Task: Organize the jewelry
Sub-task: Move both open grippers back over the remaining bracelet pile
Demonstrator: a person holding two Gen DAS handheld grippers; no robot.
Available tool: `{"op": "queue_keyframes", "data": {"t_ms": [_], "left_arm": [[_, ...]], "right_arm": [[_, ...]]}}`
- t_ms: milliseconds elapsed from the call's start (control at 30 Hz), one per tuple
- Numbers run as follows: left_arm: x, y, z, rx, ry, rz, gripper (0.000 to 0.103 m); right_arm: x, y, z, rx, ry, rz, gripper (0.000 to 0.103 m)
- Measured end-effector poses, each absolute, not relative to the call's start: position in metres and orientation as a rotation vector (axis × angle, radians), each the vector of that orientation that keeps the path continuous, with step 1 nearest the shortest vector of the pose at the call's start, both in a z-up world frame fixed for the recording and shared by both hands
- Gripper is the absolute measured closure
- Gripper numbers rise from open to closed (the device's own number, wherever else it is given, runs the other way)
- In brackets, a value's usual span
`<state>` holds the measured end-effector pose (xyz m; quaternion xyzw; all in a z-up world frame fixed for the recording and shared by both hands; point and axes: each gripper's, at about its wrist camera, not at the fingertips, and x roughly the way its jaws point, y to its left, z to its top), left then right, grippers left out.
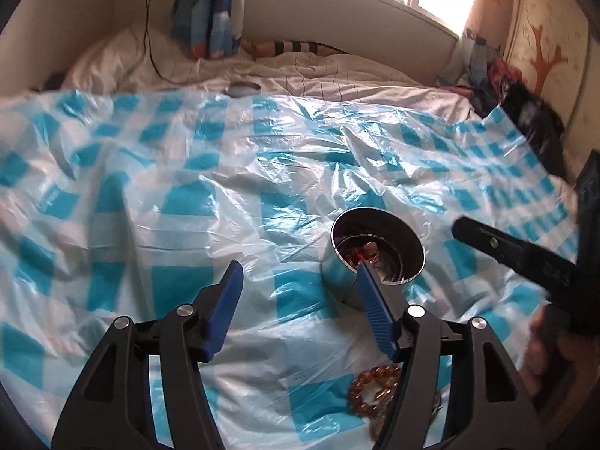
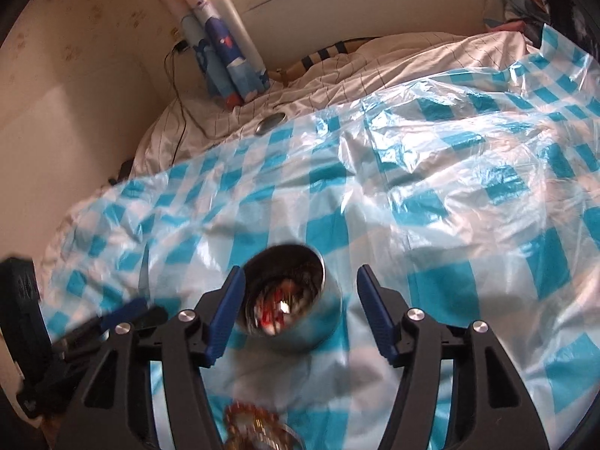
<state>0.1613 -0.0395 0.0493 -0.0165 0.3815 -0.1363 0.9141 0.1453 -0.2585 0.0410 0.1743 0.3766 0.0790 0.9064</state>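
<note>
A round metal tin (image 1: 377, 249) stands open on the blue-and-white checked plastic sheet, with red and amber jewelry inside. It also shows in the right wrist view (image 2: 288, 300), blurred. My left gripper (image 1: 298, 281) is open and empty, its right finger at the tin's near rim. An amber bead bracelet (image 1: 371, 393) lies on the sheet below that finger. My right gripper (image 2: 300, 281) is open and empty, hovering just above and around the tin. Beaded jewelry (image 2: 255, 427) lies near the bottom edge. The right gripper shows at the right in the left wrist view (image 1: 525, 258).
The plastic sheet (image 2: 450, 187) covers a bed with a white quilt (image 1: 300, 71). A round metal lid (image 1: 242, 88) lies at the sheet's far edge. A blue curtain (image 1: 210, 11), a black cable and a window are behind. Dark clothes (image 1: 525, 112) are piled at the far right.
</note>
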Motion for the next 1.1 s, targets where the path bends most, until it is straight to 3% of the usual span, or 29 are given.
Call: {"op": "queue_keyframes", "data": {"t_ms": [567, 1100], "left_arm": [[0.078, -0.027, 0.052, 0.073, 0.726, -0.177, 0.023], [0.079, -0.043, 0.045, 0.101, 0.723, -0.216, 0.021]], "right_arm": [[0.064, -0.243, 0.03, 0.198, 0.909, 0.237, 0.035], [0.061, -0.248, 0.017, 0.218, 0.956, 0.254, 0.035]]}}
